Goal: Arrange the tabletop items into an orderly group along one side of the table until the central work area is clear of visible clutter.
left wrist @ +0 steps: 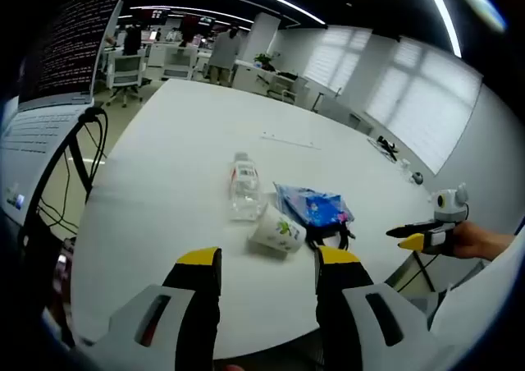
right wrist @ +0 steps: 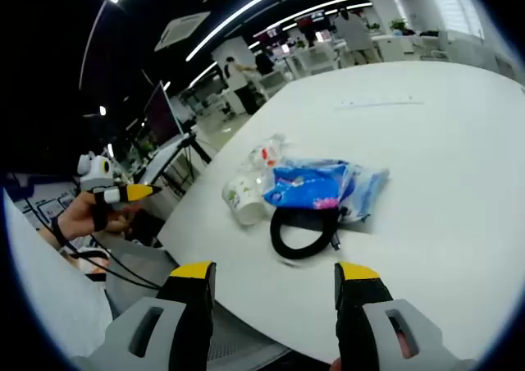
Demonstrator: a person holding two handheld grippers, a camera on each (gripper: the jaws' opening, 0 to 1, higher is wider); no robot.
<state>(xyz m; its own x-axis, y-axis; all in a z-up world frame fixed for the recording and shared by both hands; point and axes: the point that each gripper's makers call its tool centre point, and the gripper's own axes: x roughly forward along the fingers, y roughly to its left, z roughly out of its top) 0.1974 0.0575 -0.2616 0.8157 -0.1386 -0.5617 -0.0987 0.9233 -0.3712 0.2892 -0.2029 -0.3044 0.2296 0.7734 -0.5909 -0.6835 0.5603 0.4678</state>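
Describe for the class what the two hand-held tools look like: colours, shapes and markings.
Each tool has two broad black jaws capped with yellow tips, rising from pale grey housings with dark slots. That holds for the left tool and the right tool. Seen from the side, the right tool is dark with a yellow tip, held by a hand.

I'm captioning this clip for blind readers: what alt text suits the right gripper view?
The right gripper, open, hovers at a white table's edge before a small cluster: a tipped paper cup, a clear plastic bottle, a blue packet and a black cable loop. The left gripper shows at left.
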